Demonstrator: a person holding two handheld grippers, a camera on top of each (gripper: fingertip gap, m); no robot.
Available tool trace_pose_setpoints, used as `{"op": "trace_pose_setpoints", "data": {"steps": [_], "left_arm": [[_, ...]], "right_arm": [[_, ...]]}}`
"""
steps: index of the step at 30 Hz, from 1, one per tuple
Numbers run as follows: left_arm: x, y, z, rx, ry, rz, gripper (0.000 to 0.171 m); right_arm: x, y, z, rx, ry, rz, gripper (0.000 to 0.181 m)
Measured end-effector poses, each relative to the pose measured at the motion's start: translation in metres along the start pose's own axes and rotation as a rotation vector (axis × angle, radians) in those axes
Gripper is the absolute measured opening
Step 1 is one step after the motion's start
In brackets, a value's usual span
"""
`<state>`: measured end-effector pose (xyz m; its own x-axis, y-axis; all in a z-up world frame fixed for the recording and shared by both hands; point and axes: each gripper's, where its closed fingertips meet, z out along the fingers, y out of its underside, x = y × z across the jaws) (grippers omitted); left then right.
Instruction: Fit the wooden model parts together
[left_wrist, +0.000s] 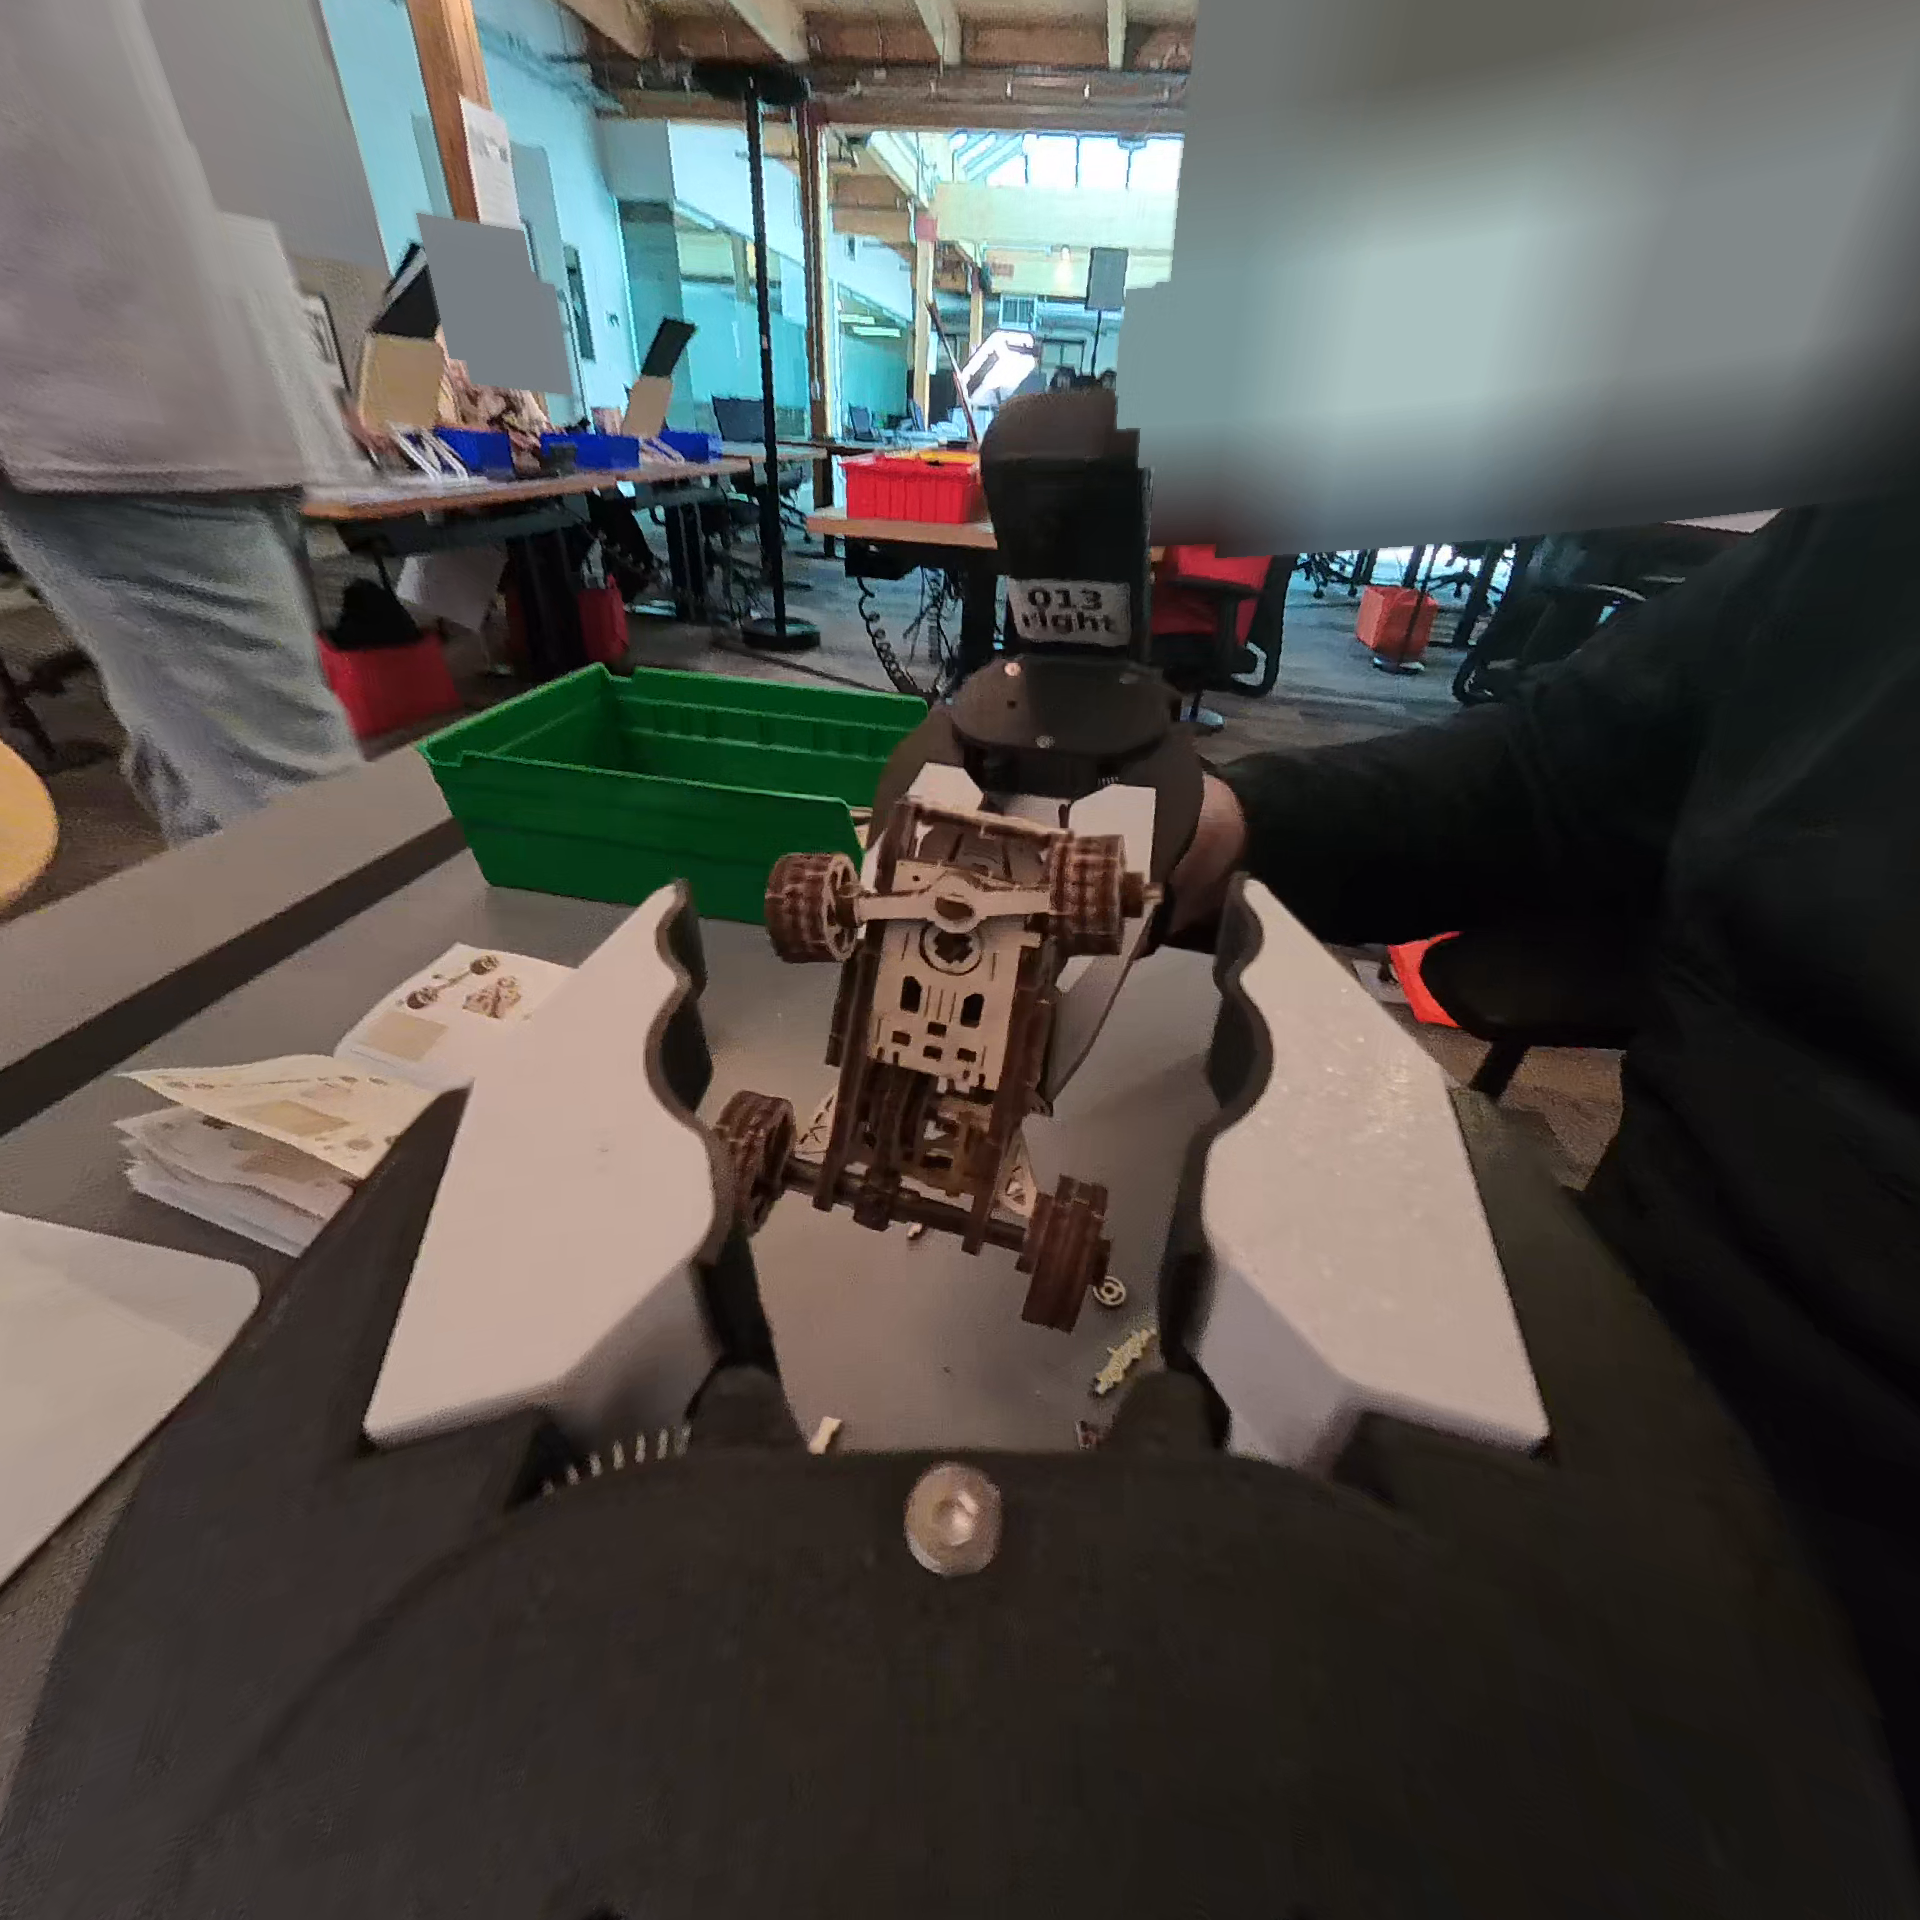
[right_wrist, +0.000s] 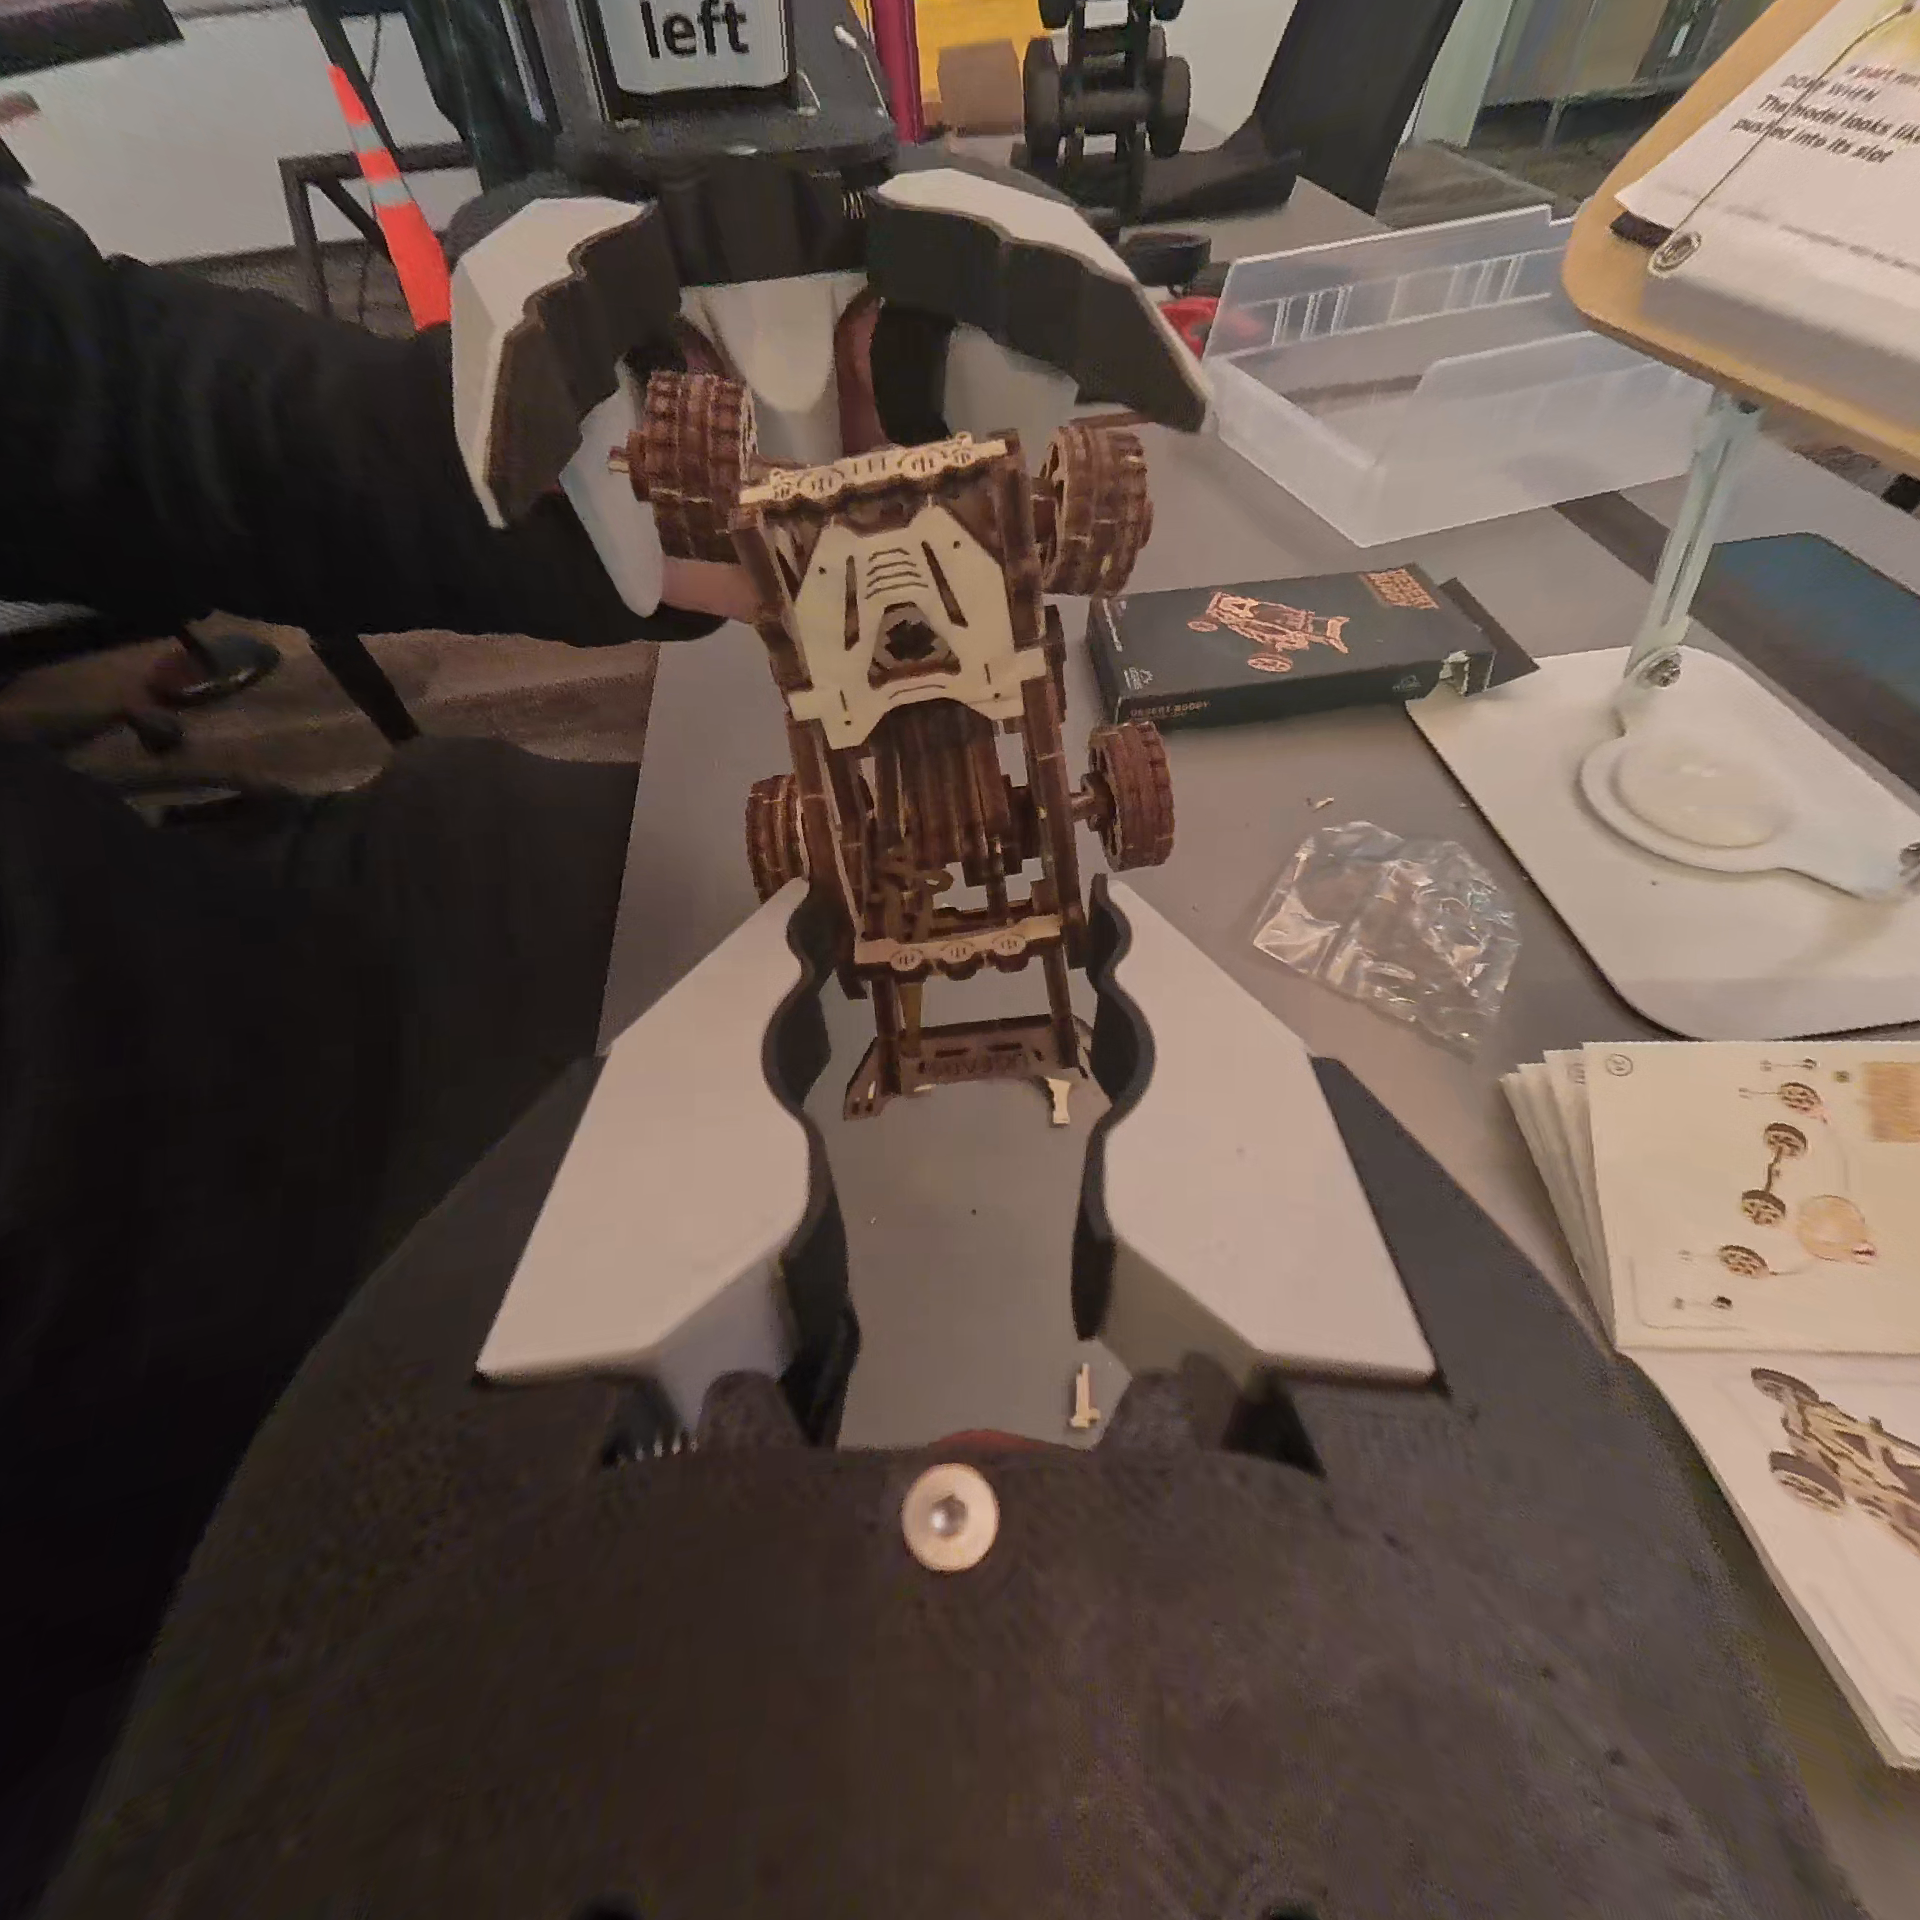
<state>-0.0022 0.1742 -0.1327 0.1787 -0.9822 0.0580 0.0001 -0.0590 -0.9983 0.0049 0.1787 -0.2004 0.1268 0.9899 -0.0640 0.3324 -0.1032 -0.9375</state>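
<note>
The grey table (right_wrist: 1247, 769) is carrying everything, and the green plastic bin (left_wrist: 665, 790) is sitting at its far edge in the left wrist view, with a clear plastic tray (right_wrist: 1434, 384) and a white lamp base (right_wrist: 1714, 831) showing in the right wrist view. The right gripper (right_wrist: 951, 961) is holding the brown and pale four-wheeled wooden buggy model (right_wrist: 925, 707) up off the table, its jaws closing around the model's near frame end, probably so the other end is presenting itself for work. The left gripper (left_wrist: 956, 1049) is facing it with jaws standing wide apart on either side of the model, gripping nothing, seemingly lining up for a second hold. One black cardboard model box (right_wrist: 1288, 644) is lying beside one crumpled clear plastic bag (right_wrist: 1382, 925). A stack of printed instruction sheets (right_wrist: 1745, 1205) is lying near the right gripper. At least two small pale wooden loose pieces (right_wrist: 1086, 1397) are lying on the table, likely waiting to be fitted.
</note>
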Motion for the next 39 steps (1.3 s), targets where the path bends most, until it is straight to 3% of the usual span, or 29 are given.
{"op": "trace_pose_setpoints", "data": {"steps": [5,15,22,32,39], "left_arm": [[0.006,0.006,0.008,-0.045,0.040,-0.022,0.079],[0.013,0.005,0.009,-0.063,0.001,0.183,0.078],[0.013,0.001,0.009,-0.039,-0.001,0.207,0.078],[0.015,-0.003,0.006,-0.029,-0.041,0.400,0.077],[0.012,-0.003,0.007,-0.012,-0.028,0.271,0.077]], "right_arm": [[-0.003,0.004,-0.002,-0.075,-0.004,-0.046,0.047],[-0.017,0.004,-0.003,-0.063,-0.134,0.059,0.046],[-0.017,0.001,-0.005,-0.071,-0.131,0.047,0.046],[-0.018,-0.002,-0.005,-0.071,-0.149,0.060,0.047],[-0.010,-0.003,-0.006,-0.104,-0.071,-0.037,0.046]]}}
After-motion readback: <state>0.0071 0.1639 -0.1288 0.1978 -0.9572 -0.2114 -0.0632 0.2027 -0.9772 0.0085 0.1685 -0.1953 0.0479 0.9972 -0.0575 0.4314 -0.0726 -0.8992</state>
